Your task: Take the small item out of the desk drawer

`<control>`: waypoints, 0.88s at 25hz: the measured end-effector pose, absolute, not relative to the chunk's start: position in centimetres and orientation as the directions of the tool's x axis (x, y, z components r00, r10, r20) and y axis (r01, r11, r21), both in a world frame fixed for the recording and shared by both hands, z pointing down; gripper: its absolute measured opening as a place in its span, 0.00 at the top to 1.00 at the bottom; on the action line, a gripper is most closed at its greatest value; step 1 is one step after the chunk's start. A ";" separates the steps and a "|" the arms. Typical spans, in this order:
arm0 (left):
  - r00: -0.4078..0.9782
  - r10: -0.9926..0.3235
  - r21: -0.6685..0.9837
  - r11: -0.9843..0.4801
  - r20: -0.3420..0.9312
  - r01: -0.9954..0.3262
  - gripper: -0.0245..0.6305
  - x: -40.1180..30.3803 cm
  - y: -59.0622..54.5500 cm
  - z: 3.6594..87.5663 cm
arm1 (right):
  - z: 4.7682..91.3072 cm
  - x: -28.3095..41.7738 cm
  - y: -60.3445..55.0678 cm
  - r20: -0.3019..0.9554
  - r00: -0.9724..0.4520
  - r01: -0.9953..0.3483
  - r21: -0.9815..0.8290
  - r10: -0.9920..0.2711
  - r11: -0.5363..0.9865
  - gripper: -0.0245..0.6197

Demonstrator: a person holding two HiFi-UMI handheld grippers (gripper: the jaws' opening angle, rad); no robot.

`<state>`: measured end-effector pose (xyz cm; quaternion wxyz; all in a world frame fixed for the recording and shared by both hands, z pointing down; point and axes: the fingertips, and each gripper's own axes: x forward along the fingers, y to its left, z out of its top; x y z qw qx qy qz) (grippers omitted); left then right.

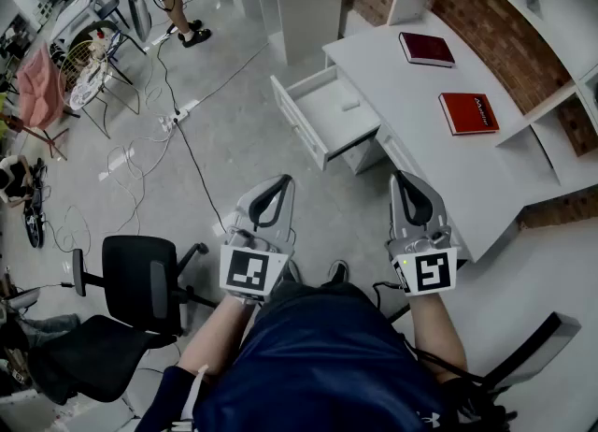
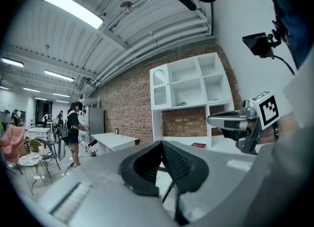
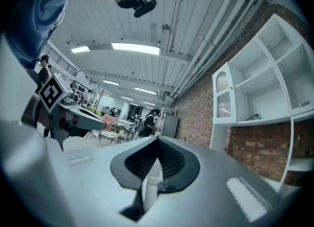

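Head view: steeply down on desk [image 1: 402, 93]. Both tool views: level, close behind jaws, sharing shelving [image 2: 191, 83].

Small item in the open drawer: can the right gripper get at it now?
Probably yes: the drawer stands open with nothing over the small item. The right gripper is shut and short of it, so it must reach and open.

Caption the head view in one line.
Left gripper and right gripper, both shut and empty, face a desk whose open drawer holds a small white item.
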<state>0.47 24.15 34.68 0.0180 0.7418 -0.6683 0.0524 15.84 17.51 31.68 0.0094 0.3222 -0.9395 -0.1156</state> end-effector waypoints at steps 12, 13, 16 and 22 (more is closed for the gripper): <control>0.072 -0.990 -0.033 -0.076 0.120 -0.997 0.96 4.1 21.8 35.8 | 33.0 18.6 15.3 -0.031 -0.802 -0.571 0.332 -0.596 0.751 0.96; 0.064 -0.990 -0.030 -0.069 0.127 -0.997 0.96 4.4 21.7 36.2 | 33.2 18.3 15.3 -0.028 -0.814 -0.551 0.352 -0.580 0.757 0.96; 0.046 -0.988 -0.020 -0.049 0.150 -0.999 0.96 4.6 21.7 37.3 | 33.4 17.3 15.5 -0.028 -0.843 -0.504 0.395 -0.538 0.768 0.96; 0.010 -0.985 -0.079 -0.024 0.175 -0.997 0.96 2.6 21.0 38.6 | 33.9 14.9 14.6 -0.021 -0.858 -0.446 0.527 -0.514 0.723 0.96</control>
